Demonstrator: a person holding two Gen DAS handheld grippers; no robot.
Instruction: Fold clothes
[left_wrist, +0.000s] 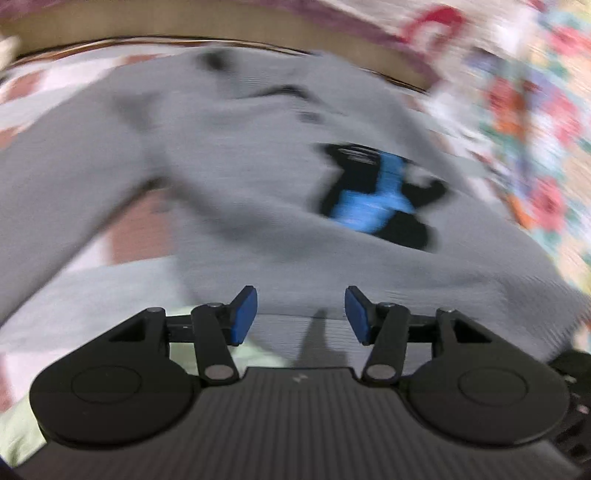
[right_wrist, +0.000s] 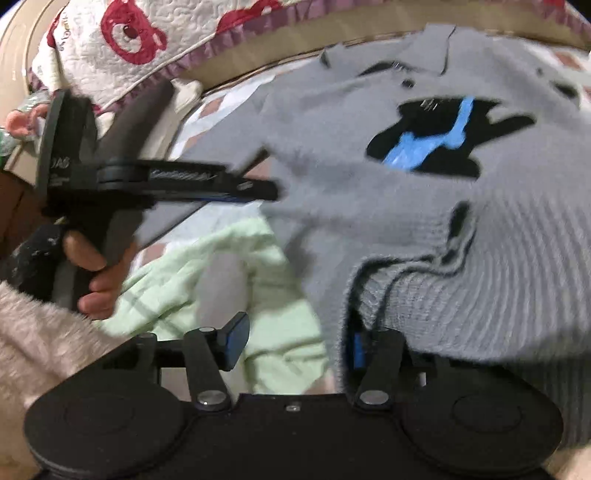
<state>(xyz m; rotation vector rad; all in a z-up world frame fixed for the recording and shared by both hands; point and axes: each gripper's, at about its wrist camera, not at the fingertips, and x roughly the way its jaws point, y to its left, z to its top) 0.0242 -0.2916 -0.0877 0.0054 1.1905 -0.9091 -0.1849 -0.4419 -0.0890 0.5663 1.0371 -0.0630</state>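
Observation:
A grey knit sweater with a black and blue figure lies spread face up on the bed. It also shows in the right wrist view. My left gripper is open and empty just above the sweater's hem. My right gripper is open; the sweater's ribbed hem is bunched and draped over its right finger, hiding it. The left gripper also appears side-on in the right wrist view, over the sweater's left side. Both views are motion-blurred.
A pale green garment lies under the sweater's hem. A checked bedsheet covers the bed. A white quilt with red bears lies at the back, a floral cloth at the right.

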